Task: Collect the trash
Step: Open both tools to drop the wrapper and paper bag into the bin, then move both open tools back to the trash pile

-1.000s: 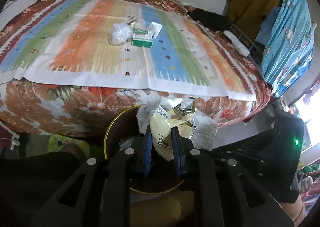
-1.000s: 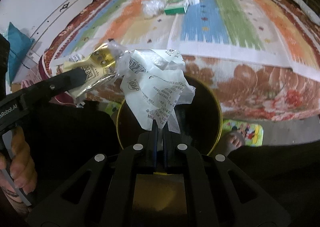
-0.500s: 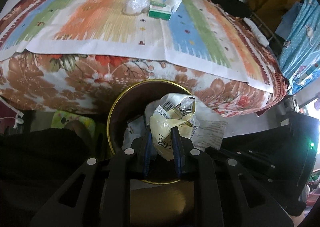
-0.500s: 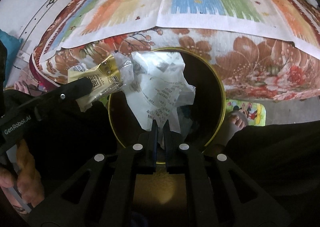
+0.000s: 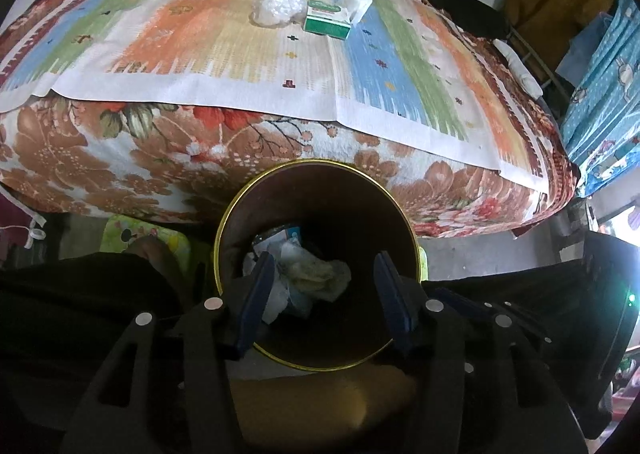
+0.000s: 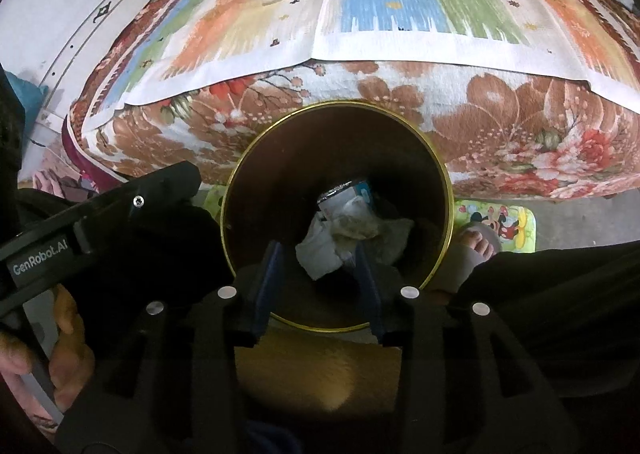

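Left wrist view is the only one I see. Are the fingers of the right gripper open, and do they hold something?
Observer: The right gripper is open and holds nothing; it hangs over the mouth of the bin.
Operator: Is anything close to the bin on the side that I cannot see?
Observer: Yes. In the right wrist view a foot in a sandal stands just outside the rim, on the right, on a cartoon mat.
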`<state>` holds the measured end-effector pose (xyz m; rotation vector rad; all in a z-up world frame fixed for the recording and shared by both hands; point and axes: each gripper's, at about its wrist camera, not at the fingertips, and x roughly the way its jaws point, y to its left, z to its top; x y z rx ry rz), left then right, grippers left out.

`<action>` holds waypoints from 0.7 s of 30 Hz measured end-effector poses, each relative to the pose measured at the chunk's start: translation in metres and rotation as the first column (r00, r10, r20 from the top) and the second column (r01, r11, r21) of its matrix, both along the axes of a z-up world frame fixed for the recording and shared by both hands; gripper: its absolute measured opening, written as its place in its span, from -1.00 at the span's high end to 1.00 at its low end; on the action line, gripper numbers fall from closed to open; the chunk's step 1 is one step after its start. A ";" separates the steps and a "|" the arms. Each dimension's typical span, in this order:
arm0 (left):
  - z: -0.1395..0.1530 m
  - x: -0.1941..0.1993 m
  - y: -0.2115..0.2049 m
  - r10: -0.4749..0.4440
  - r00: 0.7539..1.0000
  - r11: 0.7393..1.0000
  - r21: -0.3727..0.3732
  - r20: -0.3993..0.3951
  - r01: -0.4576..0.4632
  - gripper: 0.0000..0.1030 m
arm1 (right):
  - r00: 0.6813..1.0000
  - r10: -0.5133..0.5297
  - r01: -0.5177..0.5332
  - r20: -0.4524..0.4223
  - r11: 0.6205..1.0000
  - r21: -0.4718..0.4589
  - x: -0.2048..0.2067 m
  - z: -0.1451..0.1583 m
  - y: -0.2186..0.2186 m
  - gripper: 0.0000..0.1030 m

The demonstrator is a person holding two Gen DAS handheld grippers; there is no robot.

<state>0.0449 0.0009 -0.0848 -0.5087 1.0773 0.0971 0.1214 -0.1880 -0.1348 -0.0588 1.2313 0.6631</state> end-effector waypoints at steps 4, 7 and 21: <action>0.004 0.001 0.002 0.006 1.000 1.000 0.015 0.010 -0.006 -0.07 | 1.000 0.014 -0.014 0.021 1.000 0.004 -0.001 0.003 0.002 0.18; 0.011 0.001 0.006 0.020 0.999 0.999 0.035 0.030 -0.021 -0.13 | 1.000 0.016 -0.016 0.022 1.000 0.018 0.001 0.005 0.002 0.14; 0.046 0.013 0.034 0.083 0.993 0.989 0.117 0.079 -0.092 -0.42 | 0.996 -0.005 -0.006 0.086 0.992 0.124 0.043 0.046 0.005 -0.28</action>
